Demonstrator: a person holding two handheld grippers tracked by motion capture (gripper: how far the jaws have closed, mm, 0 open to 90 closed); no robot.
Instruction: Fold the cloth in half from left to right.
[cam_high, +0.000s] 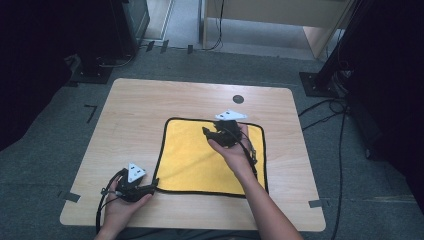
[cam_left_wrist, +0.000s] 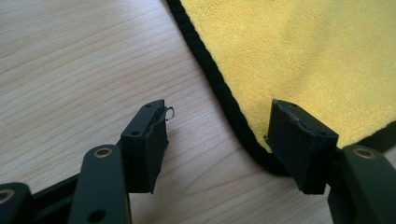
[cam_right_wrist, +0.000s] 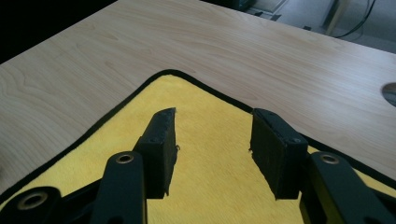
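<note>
Grey carpet surrounds one pale wooden table (cam_high: 140, 115), with black stands and several loose cables on the floor around it. On the table lies one yellow cloth (cam_high: 195, 160) with a black sewn border, spread flat toward the near right part of the top; one small dark round hole (cam_high: 238, 99) sits in the wood beyond it.

Two grippers are in hand, each with two black jaws (each also carries a grey three-cornered plate). The left gripper (cam_high: 150, 187) rests low at the cloth's near left corner; in the left gripper view its jaws stand apart with that rounded corner (cam_left_wrist: 261, 154) between them, one jaw over bare wood, the other over the yellow edge, the pads not pressing on it. The right gripper (cam_high: 210, 134) is held over the far half of the cloth, its jaws pointing toward the far left corner; in the right gripper view they stand apart with nothing gripped, yellow fabric showing between them
</note>
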